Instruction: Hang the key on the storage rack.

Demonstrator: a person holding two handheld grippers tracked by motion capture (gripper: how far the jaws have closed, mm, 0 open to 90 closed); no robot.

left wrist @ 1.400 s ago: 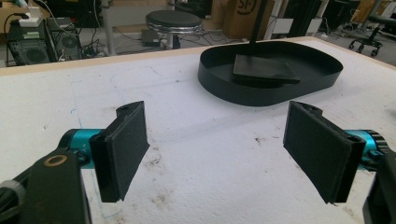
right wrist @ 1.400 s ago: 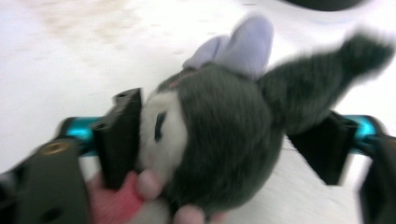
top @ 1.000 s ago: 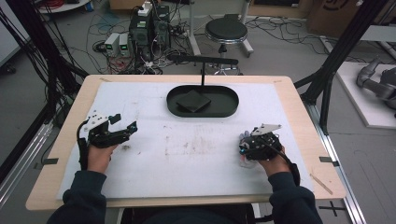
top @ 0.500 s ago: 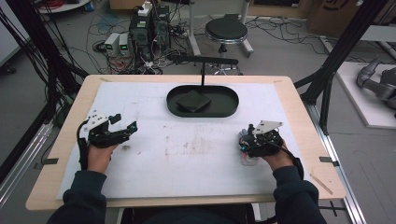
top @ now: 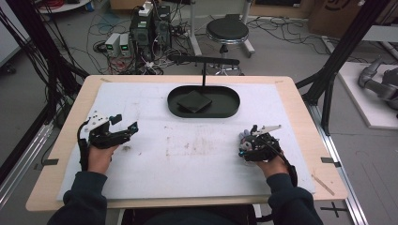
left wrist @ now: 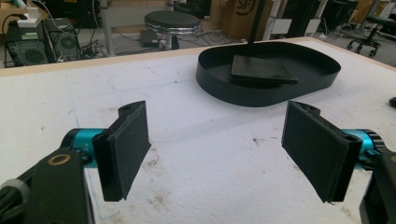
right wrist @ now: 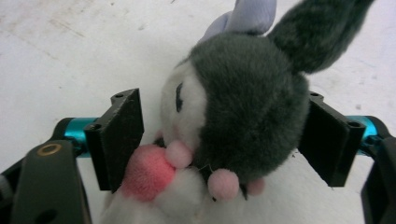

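A small plush bunny (right wrist: 233, 121), dark grey and white with pink pompoms and a lilac inner ear, lies on the white mat at the right. It sits between the jaws of my right gripper (right wrist: 219, 140), which stand wide on either side of its head, the right jaw against the fur. From above, the bunny (top: 242, 138) peeks out at the tip of the right gripper (top: 245, 145). My left gripper (top: 126, 122) rests on the mat at the left, open with nothing between its pads (left wrist: 123, 149).
A black oval tray (top: 230, 110) stands at the back middle of the mat, holding a flat black square (top: 195, 101) and a thin post with a crossbar (top: 203, 75). The tray (left wrist: 219, 88) lies ahead of the left gripper. A stool (top: 227, 32) and cables lie beyond the table.
The right gripper has edged slightly left over the bunny. The left gripper has stayed in place.
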